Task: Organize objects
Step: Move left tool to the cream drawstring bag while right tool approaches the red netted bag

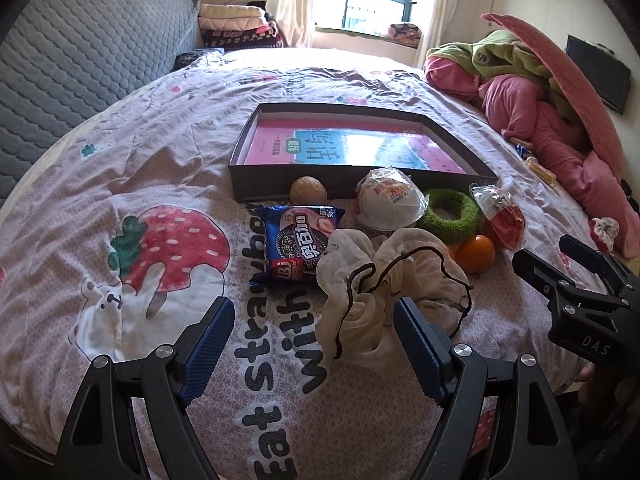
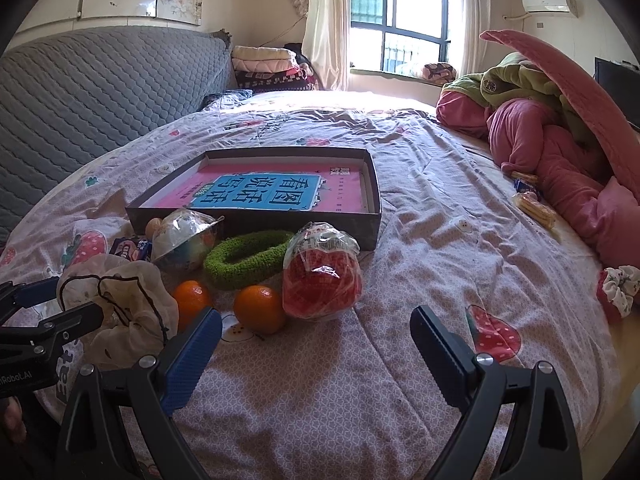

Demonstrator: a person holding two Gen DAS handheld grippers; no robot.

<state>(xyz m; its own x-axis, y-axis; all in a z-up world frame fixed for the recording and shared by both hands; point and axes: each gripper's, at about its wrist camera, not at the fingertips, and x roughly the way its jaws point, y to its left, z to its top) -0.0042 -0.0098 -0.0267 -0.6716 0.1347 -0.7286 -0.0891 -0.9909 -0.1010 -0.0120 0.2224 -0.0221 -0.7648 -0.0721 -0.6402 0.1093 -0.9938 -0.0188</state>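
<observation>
A dark shallow box [image 1: 240, 184] [image 2: 374, 216] with a pink-and-blue book inside lies mid-bed. In front of it lie a blue Oreo pack [image 1: 300, 244], a tan ball [image 1: 308, 190], a wrapped white bowl [image 1: 390, 204] [image 2: 184, 240], a green ring [image 1: 450, 212] [image 2: 248, 260], a wrapped red snack [image 1: 502, 212] [image 2: 322, 280], oranges [image 1: 476, 252] [image 2: 260, 306] [image 2: 191, 299] and a cream drawstring pouch [image 1: 384, 280] [image 2: 120, 304]. My left gripper [image 1: 314, 344] is open, its fingers around the pouch's near end. My right gripper [image 2: 316, 344] is open and empty, just short of the orange.
The bed sheet [image 2: 400, 360] has strawberry prints. A grey quilted headboard [image 1: 80, 60] is at left. Pink and green blankets [image 2: 540, 132] are heaped at right, with snack packets [image 2: 532, 200] and a scrunchie [image 2: 618, 288] beside them.
</observation>
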